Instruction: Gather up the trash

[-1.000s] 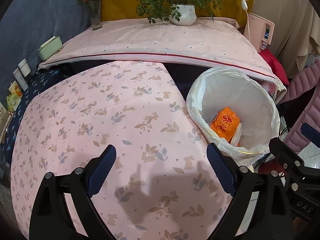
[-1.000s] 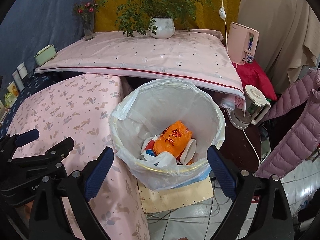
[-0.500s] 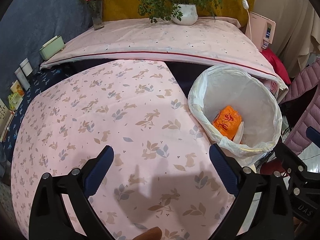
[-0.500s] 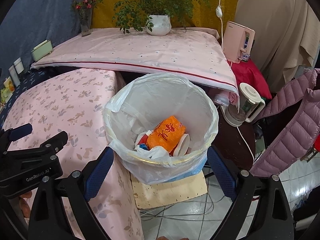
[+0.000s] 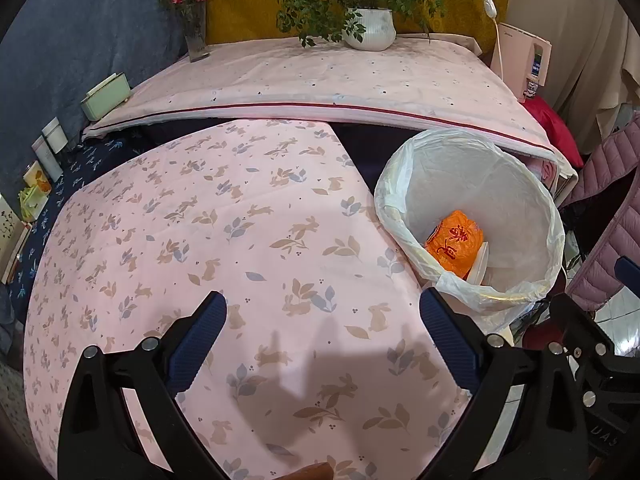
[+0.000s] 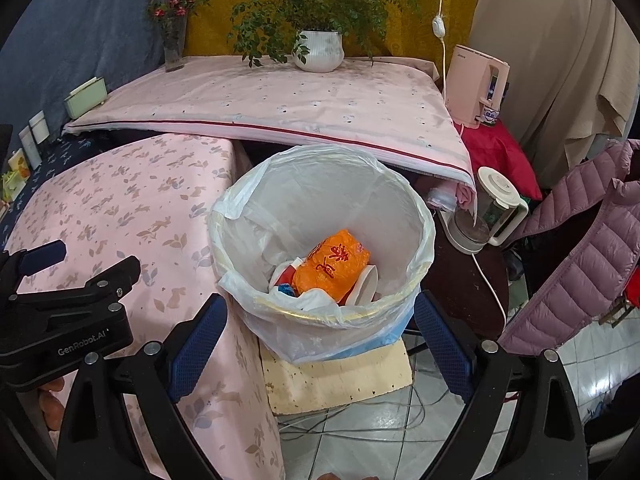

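- Trash sits down in the bin [image 6: 424,216], which stands beside the right edge of the pink rabbit-print table [image 5: 240,240]: an orange crumpled bag [image 6: 334,264] with red characters lies on top, white pieces and a blue scrap around it.
- White plastic liner [image 5: 472,184] folds out over the bin's rim; under the bin, a cream foam slab [image 6: 340,376] on the tiled floor.
- Left gripper [image 5: 322,344] hangs over the bare tablecloth, jaws spread wide, nothing between them.
- Right gripper [image 6: 320,340] points down at the bin's near rim, jaws released and wide, empty; the bin's lower front shows between the blue pads [image 6: 196,344], not touching them as far as I can tell.
- Behind, a second pink-covered surface [image 6: 280,100] carries a potted plant [image 6: 320,50] and a vase of red flowers [image 6: 173,46].
- At right, a kettle [image 6: 486,210] and a mauve padded jacket [image 6: 580,256].
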Demonstrator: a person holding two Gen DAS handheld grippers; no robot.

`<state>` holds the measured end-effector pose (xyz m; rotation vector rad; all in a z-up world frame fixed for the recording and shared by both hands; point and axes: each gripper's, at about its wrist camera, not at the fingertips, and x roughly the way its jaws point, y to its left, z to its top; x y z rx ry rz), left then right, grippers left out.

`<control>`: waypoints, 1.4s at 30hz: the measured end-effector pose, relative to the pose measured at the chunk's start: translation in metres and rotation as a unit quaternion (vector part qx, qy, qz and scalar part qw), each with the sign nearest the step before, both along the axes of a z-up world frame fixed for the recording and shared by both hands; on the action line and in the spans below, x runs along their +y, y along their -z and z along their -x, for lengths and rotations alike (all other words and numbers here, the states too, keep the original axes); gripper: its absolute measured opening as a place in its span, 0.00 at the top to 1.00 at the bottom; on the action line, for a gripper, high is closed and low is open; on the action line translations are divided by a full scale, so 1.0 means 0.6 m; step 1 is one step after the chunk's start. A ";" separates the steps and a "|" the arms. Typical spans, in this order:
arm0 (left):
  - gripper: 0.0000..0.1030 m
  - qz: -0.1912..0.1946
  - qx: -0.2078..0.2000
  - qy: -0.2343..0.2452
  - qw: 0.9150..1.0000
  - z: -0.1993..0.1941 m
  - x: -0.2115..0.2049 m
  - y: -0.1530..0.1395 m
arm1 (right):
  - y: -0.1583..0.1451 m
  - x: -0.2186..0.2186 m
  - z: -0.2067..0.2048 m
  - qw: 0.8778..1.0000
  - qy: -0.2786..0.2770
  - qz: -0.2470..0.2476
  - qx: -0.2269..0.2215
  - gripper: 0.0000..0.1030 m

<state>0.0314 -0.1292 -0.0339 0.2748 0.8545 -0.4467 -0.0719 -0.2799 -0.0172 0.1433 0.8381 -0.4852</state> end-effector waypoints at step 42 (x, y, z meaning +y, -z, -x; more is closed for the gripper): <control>0.10 -0.001 0.000 -0.001 1.000 0.019 0.000 0.006 | 0.015 0.001 0.007 1.000 0.006 -0.005 0.007 0.12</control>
